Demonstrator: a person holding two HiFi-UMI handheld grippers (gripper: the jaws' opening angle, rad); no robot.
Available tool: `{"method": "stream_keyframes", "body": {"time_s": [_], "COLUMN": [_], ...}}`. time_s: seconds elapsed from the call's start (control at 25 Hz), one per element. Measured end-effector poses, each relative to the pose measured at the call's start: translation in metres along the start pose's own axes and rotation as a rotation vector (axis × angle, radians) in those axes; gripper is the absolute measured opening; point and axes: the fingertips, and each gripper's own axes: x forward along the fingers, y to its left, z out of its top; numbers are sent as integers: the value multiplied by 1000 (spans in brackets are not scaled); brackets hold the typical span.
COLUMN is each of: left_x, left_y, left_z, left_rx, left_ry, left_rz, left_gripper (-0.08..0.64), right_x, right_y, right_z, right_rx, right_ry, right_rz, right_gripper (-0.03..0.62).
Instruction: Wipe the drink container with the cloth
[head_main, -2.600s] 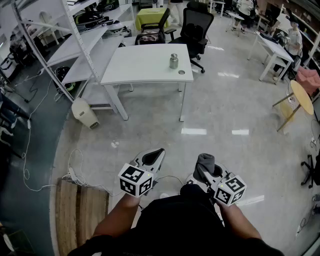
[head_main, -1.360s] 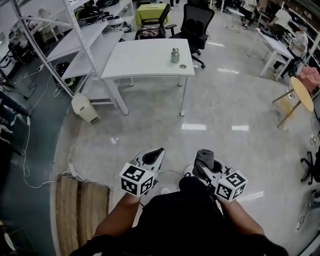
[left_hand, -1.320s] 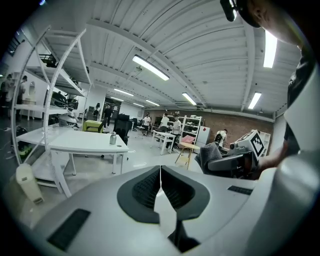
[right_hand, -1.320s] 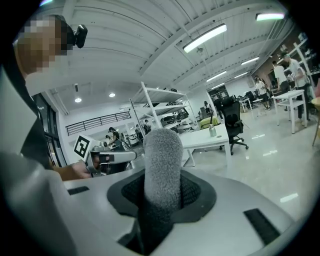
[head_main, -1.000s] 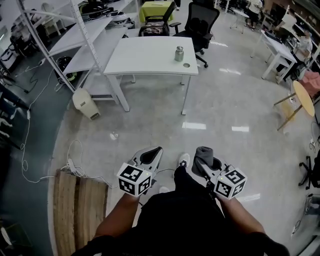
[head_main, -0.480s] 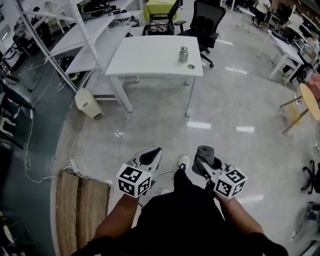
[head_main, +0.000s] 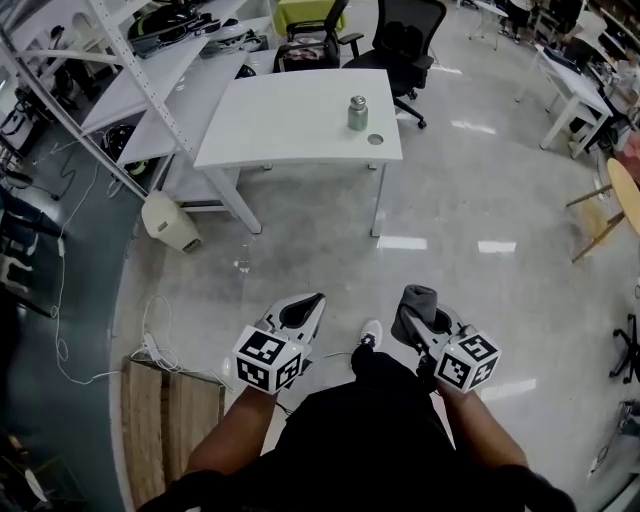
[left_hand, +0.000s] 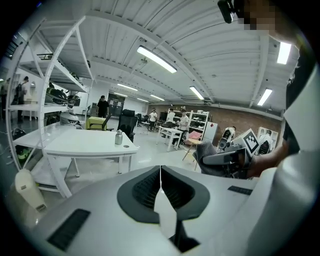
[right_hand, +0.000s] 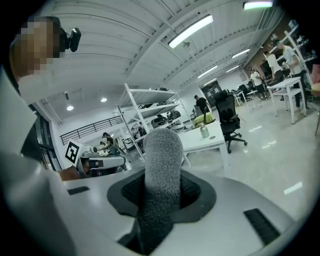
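The drink container (head_main: 357, 113) is a small metal bottle standing upright near the right end of a white table (head_main: 280, 120), far ahead of both grippers. A small round lid (head_main: 375, 140) lies beside it. My left gripper (head_main: 314, 300) is held low over the floor, shut with nothing between its pads. My right gripper (head_main: 413, 303) is level with it and shut on a grey cloth (head_main: 418, 298). The cloth (right_hand: 162, 150) sticks up out of the jaws in the right gripper view, where the bottle (right_hand: 204, 131) is small and distant. The left gripper view shows its jaws closed (left_hand: 160, 172) and the bottle (left_hand: 118, 137).
Black office chairs (head_main: 410, 25) stand behind the table. Metal shelving (head_main: 150, 70) runs along the left, with a white bin (head_main: 165, 222) at its foot. A wooden pallet (head_main: 170, 420) and cables (head_main: 150, 345) lie at the lower left. A round table (head_main: 625, 195) is at the right.
The person has walked a little forward over the floor, and the white table sits slightly nearer. Both grippers keep the same pose, and the cloth stays in the right one.
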Motion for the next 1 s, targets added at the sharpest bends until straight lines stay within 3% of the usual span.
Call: {"method": "stream_keyframes", "body": {"time_s": [0.6, 1.0], "left_x": [137, 185], "left_y": [68, 82], "left_z": [101, 128], "left_rx": [47, 55], "left_ry": [-7, -19], "left_rz": [6, 26], "left_gripper": [18, 18], "right_x": [83, 100], "right_y": [-119, -167], "right_z": [99, 125], "right_rx": [18, 22], "right_ry": [-34, -48], "right_rz": [12, 25], "right_gripper": [107, 107]}}
